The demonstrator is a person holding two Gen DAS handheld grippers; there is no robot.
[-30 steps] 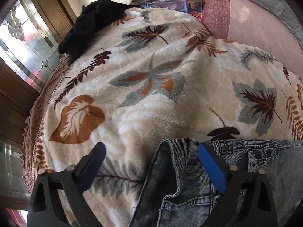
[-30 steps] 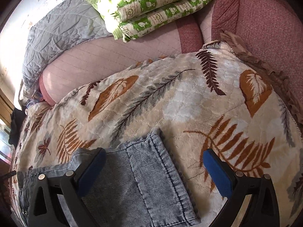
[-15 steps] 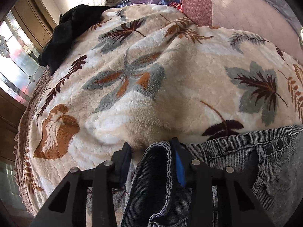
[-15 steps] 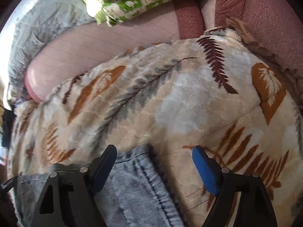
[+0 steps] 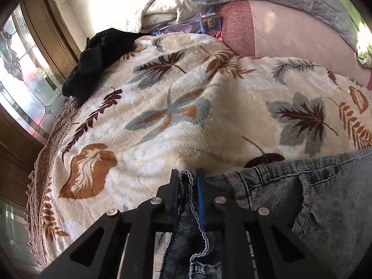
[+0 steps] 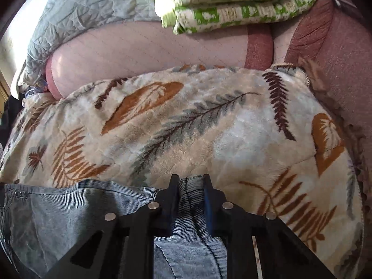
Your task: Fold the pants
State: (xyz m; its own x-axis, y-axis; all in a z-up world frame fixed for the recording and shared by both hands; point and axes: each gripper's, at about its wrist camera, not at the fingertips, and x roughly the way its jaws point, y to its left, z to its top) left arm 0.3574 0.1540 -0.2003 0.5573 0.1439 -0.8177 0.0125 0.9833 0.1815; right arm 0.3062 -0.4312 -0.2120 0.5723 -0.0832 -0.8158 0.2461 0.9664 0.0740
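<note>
Grey-blue denim pants (image 5: 302, 197) lie on a cream leaf-patterned blanket (image 5: 174, 107). In the left wrist view my left gripper (image 5: 187, 181) is shut on a stitched edge of the pants near the waistband, whose snap buttons show to the right. In the right wrist view my right gripper (image 6: 191, 183) is shut on the hem end of a pant leg (image 6: 69, 211), which spreads to the left over the blanket (image 6: 186, 127).
A black garment (image 5: 97, 60) lies at the blanket's far left corner by a glass window. A pink bolster (image 6: 144, 46), a grey quilt (image 6: 88, 9) and a folded green-and-white blanket (image 6: 232, 2) lie behind. Boxes (image 5: 209, 23) sit by the bolster.
Both grippers went from wide open to shut on the denim. The left closed on the waist edge, the right moved onto the leg hem and closed.
</note>
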